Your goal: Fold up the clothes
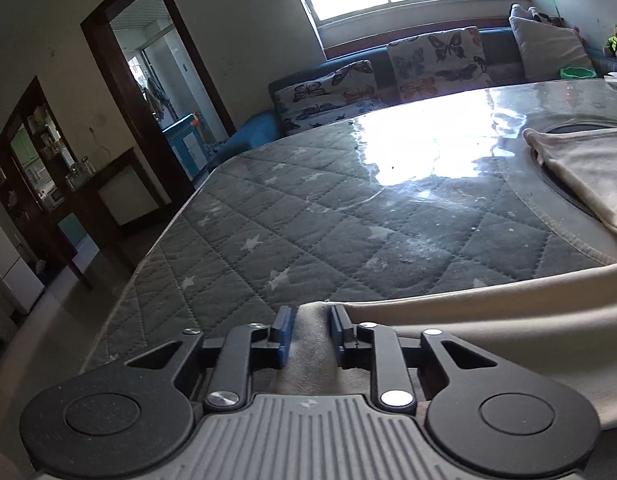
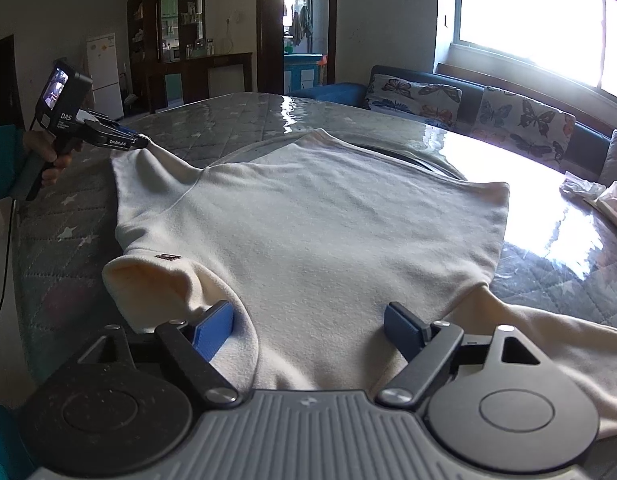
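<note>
A cream sweater [image 2: 328,232] lies spread on the quilted grey table cover [image 2: 68,236], its roll collar [image 2: 148,280] at the near left. My right gripper [image 2: 308,328] hovers open and wide over the chest next to the collar, and its blue pads press on nothing. At the far left my left gripper [image 2: 142,144], held by a hand [image 2: 48,152], pinches a raised peak of the sweater's corner. In the left wrist view a ridge of that sweater [image 1: 488,312] fills the narrow gap in my left gripper [image 1: 313,332], with both pads against it.
Glossy clear plastic covers the table [image 1: 308,208], whose edge drops off on the left. A dark round ring [image 2: 408,156] lies under the sweater's far side. Crumpled paper and a packet [image 2: 588,192] sit at the right edge. A sofa with butterfly cushions [image 2: 524,120] runs behind.
</note>
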`<state>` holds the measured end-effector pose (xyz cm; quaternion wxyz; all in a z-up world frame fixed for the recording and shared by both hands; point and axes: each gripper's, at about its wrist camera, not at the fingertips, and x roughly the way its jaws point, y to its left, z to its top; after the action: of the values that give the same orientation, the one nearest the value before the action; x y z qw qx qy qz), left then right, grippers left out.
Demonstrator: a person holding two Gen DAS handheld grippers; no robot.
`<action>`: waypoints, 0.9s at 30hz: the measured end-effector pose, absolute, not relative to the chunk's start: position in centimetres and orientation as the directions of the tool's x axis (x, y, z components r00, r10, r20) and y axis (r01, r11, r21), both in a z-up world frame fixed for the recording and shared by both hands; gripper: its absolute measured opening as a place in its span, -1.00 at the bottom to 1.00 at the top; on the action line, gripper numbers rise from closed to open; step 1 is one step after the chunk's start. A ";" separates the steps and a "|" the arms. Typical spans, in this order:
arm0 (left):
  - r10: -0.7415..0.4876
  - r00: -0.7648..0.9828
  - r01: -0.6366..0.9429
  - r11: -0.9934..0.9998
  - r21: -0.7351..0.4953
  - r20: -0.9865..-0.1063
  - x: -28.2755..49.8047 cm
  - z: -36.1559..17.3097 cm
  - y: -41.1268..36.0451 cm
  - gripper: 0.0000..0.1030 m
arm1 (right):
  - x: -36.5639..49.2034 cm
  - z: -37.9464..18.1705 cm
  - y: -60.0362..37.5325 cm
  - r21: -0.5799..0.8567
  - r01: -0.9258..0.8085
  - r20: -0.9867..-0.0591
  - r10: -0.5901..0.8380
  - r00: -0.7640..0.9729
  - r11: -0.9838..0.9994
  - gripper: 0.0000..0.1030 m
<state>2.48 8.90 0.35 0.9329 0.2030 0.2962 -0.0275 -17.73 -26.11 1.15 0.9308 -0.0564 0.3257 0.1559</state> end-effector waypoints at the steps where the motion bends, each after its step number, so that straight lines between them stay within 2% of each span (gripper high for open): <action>1: 0.083 0.824 0.156 0.917 0.366 -0.561 2.6 0.4 9.1 -0.21 | -17.7 1.1 -26.1 -0.002 -0.327 -0.624 0.254 0.739 0.945 0.65; 2: 0.096 0.824 0.141 0.920 0.367 -0.559 2.6 0.5 9.3 -0.07 | -17.7 1.1 -26.1 -0.003 -0.327 -0.623 0.254 0.740 0.945 0.65; 3: 0.111 0.825 0.122 0.922 0.367 -0.554 2.6 0.7 9.4 -0.04 | -17.7 1.1 -26.1 -0.003 -0.326 -0.623 0.254 0.740 0.945 0.66; 7: 0.160 0.834 0.045 0.934 0.354 -0.529 2.2 1.9 9.8 -0.03 | -17.7 1.1 -26.1 -0.003 -0.323 -0.624 0.251 0.740 0.946 0.72; 10: 0.145 0.848 0.015 0.955 0.297 -0.509 1.2 3.3 9.8 -0.02 | -17.6 1.1 -26.2 -0.001 -0.321 -0.625 0.250 0.740 0.947 0.73; 12: 0.082 0.846 0.043 0.974 0.221 -0.527 0.4 4.2 9.2 -0.03 | -17.5 1.1 -26.3 0.002 -0.319 -0.625 0.250 0.739 0.948 0.74; 16: -0.144 0.818 0.216 0.974 0.065 -0.556 -1.6 5.7 6.1 -0.06 | -17.5 1.1 -26.3 0.003 -0.318 -0.625 0.250 0.739 0.948 0.76; 21: -0.397 0.710 0.429 0.899 -0.090 -0.582 -2.1 5.4 0.4 -0.46 | -17.6 1.1 -26.3 0.004 -0.317 -0.625 0.250 0.740 0.948 0.76; 27: -0.478 0.625 0.515 0.847 -0.133 -0.617 -1.0 3.1 -4.5 -0.54 | -17.6 1.0 -26.2 0.006 -0.315 -0.625 0.249 0.740 0.949 0.77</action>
<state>-1.03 -4.50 3.14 0.9010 0.0281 0.3338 -0.2756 -17.61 -26.23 1.02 0.9313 -0.0500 0.3275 0.1513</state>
